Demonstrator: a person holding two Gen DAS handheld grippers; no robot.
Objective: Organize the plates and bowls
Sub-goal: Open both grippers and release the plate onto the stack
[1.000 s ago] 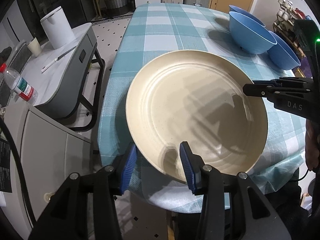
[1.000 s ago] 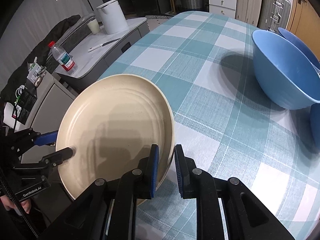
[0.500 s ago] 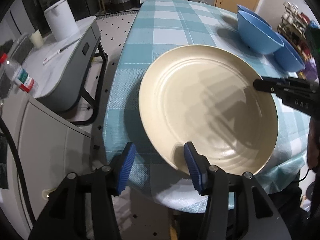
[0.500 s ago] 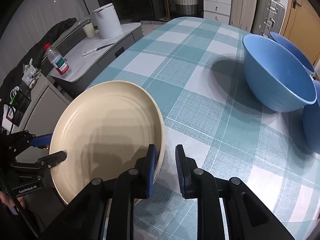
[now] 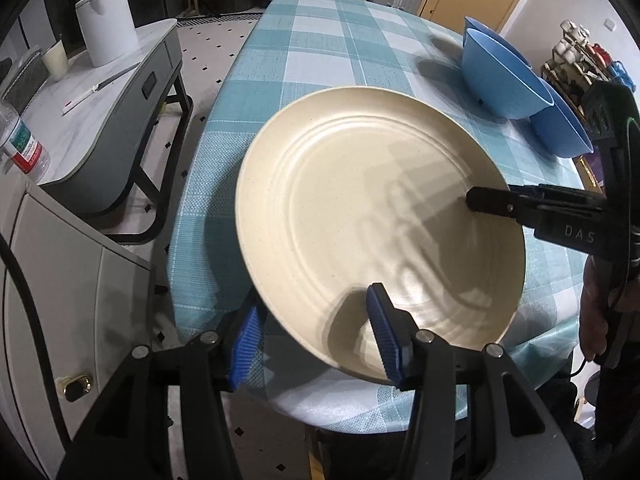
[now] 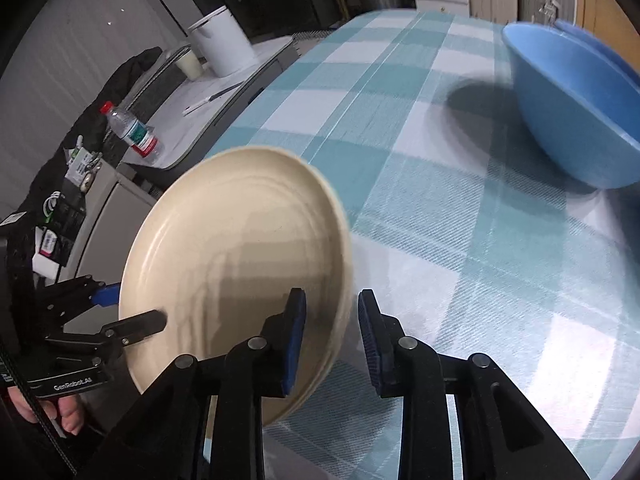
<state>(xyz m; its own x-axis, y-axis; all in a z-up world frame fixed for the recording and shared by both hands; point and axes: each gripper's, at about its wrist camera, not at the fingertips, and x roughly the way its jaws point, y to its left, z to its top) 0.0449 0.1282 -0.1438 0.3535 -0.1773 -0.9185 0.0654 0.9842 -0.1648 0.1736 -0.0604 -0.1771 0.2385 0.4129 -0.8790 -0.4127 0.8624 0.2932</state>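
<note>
Plate (image 5: 360, 200) cream, straddled loosely by left hand-held gripper (image 5: 316, 338) | right hand-held gripper (image 6: 332, 336) just opening, rim between | blue bowls (image 5: 504, 76) beyond on tabletop (image 5: 320, 52) | bottle (image 6: 132, 132) aside

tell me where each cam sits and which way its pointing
Left wrist: rides the left tool, looking steeply down along its blue fingers at the cream plate on the checked table; the right tool and its hand enter at right.
Right wrist: rides the right tool, looking down at the plate's rim and a blue bowl; the left tool and a hand show at lower left.
Shared: plate, table, bowls, white side table.
</note>
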